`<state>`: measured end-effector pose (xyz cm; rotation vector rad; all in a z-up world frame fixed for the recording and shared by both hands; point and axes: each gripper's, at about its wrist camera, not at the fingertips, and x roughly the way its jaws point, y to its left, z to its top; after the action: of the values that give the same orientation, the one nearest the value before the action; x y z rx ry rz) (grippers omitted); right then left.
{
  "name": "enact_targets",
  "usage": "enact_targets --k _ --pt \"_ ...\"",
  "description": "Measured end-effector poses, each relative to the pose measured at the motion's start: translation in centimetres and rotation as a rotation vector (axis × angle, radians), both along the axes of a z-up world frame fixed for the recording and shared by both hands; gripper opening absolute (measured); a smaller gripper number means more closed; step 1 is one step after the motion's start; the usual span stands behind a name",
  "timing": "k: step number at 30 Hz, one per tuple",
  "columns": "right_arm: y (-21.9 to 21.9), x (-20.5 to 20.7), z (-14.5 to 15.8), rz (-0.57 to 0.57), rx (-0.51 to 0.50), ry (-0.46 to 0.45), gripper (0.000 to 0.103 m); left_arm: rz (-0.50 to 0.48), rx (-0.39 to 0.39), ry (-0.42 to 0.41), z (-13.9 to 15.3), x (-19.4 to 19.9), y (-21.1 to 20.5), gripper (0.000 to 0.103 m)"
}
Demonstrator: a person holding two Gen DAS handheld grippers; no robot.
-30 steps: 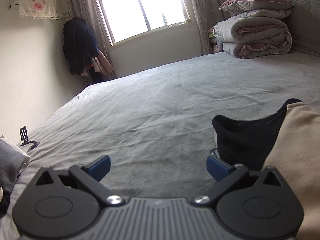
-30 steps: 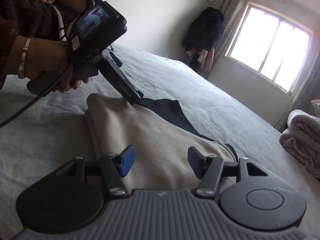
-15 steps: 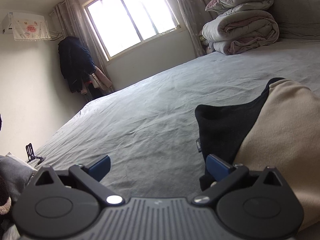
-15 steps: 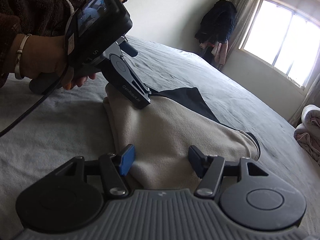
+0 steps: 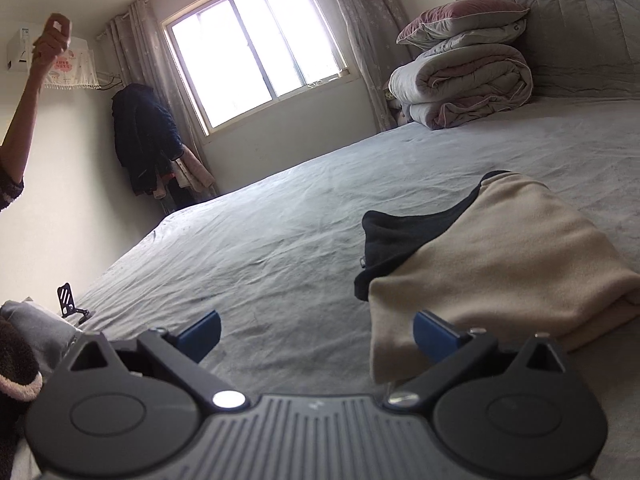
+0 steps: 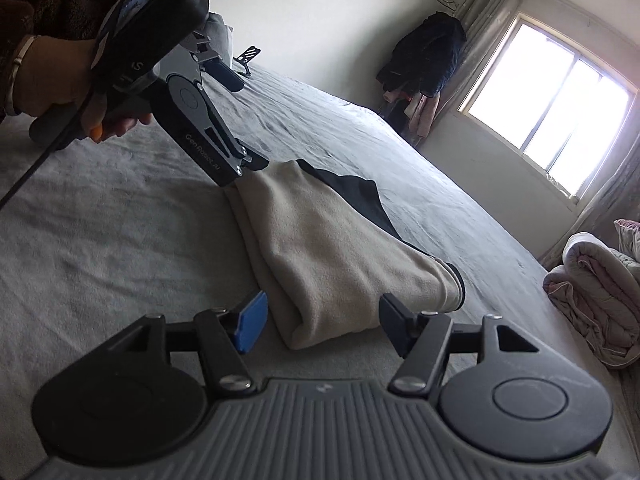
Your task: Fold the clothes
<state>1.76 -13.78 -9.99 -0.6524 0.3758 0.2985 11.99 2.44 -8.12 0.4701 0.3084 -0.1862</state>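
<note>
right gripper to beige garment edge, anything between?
Only bare grey bedsheet; right gripper hangs open just short of the folded beige garment, per right wrist view.

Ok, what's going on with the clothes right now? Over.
Left hand-held gripper open at beige garment's corner. Right hand-held gripper open at the opposite end. Garment folded on bed. Nothing blocking.

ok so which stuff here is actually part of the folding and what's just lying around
Part of the job:
- beige garment, folded on the bed
- black garment under it
- left gripper, right gripper, both open

Lying about:
- rolled quilts
- pillow
- hanging clothes
- small black stand
</note>
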Motion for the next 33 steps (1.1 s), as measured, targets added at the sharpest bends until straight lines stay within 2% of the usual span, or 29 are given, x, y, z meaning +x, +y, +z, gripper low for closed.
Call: enact_targets --k 2,3,5,7,9,12,14,17,18,20,25,29,33 --pt "0.3 -0.7 -0.6 -0.014 -0.067 -0.031 0.086 0.013 -0.022 0.028 0.1 -0.4 0.0 0.103" --pt "0.4 -1.1 -0.8 -0.019 -0.095 -0.046 0.089 0.020 -0.036 0.044 0.2 -0.5 0.0 0.103" --pt "0.1 -1.7 -0.7 -0.007 -0.049 -0.038 0.092 0.035 -0.063 0.077 0.4 -0.8 0.1 0.102" --pt "-0.7 -1.3 -0.1 -0.014 0.084 0.025 0.092 0.045 -0.166 0.145 0.9 -0.8 0.7 0.103" --pt "-2.4 -0.5 0.6 -0.043 0.276 0.109 0.090 0.046 -0.292 0.220 1.4 -0.7 1.6 0.103" --pt "-6.1 1.0 1.2 -0.111 0.600 0.233 0.085 -0.005 -0.488 0.348 1.5 -0.3 2.7 0.103" --pt "-9.4 2.3 0.7 -0.169 0.865 0.323 0.085 -0.031 -0.587 0.404 1.5 0.4 3.2 0.103" --pt "-14.4 4.1 -1.3 -0.243 1.268 0.467 0.085 -0.008 -0.687 0.431 1.8 2.5 4.1 0.103" --pt "-15.4 4.5 -1.8 -0.268 1.357 0.482 0.085 0.002 -0.705 0.451 1.8 3.4 4.3 0.103" --pt "-16.5 6.1 -2.3 -0.266 1.461 0.510 0.085 0.024 -0.726 0.493 1.4 5.4 4.8 0.103" --pt "-17.3 9.6 -2.3 -0.260 1.471 0.536 0.084 0.055 -0.746 0.628 -0.7 9.0 5.3 0.102" --pt "-17.3 12.0 -2.5 -0.238 1.486 0.556 0.084 0.026 -0.703 0.653 -1.5 10.3 4.2 0.103" --pt "-17.4 13.8 -2.4 -0.203 1.514 0.583 0.084 -0.013 -0.711 0.670 -1.8 11.9 2.9 0.103"
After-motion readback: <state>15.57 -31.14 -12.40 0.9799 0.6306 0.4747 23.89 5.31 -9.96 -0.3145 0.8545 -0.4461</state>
